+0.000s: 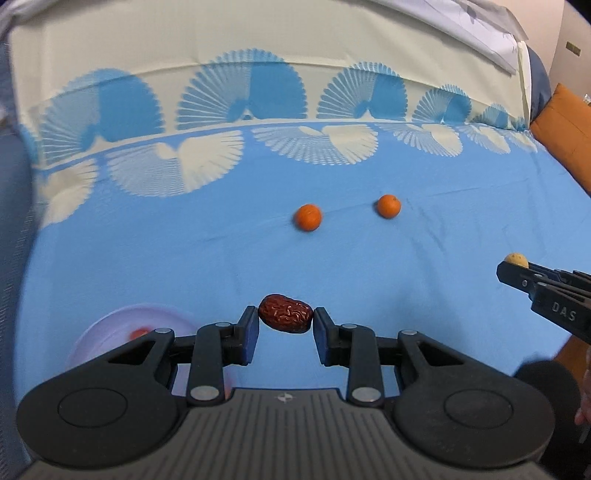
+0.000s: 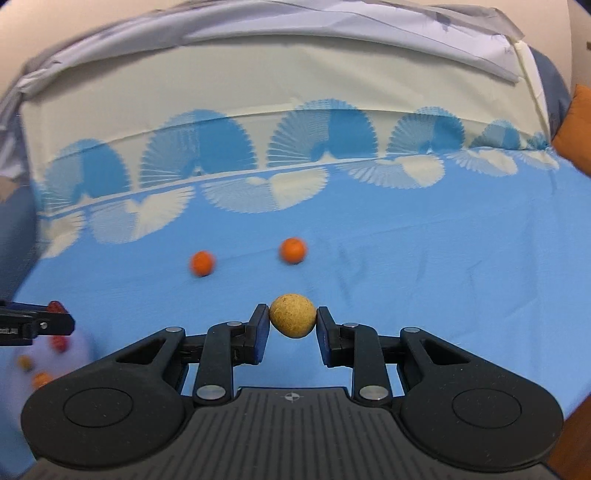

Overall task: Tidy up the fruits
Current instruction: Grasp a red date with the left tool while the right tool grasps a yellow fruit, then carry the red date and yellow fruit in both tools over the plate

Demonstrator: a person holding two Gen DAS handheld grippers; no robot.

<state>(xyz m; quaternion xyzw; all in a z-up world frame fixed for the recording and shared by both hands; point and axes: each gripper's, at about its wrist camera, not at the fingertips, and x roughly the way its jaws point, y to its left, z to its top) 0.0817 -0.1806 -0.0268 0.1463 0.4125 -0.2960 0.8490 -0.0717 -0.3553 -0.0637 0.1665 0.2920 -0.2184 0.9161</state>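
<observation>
My left gripper (image 1: pixel 285 318) is shut on a wrinkled red date (image 1: pixel 285 313), held above the blue cloth. A pale plate (image 1: pixel 110 332) lies low at its left with a red fruit (image 1: pixel 138 333) in it. My right gripper (image 2: pixel 292 316) is shut on a round tan fruit (image 2: pixel 292 314); it shows at the right edge of the left wrist view (image 1: pixel 517 267). Two small oranges (image 1: pixel 308 217) (image 1: pixel 389 206) rest on the cloth farther out, also in the right wrist view (image 2: pixel 202 263) (image 2: pixel 293 250). The left gripper (image 2: pixel 55 314) and plate (image 2: pixel 79 350) show blurred at the left.
The blue cloth (image 1: pixel 221 266) with fan patterns covers the surface, rising to a cream band at the back. An orange cushion (image 1: pixel 565 133) sits at the right edge. Crumpled grey fabric (image 2: pixel 332 22) lies along the back.
</observation>
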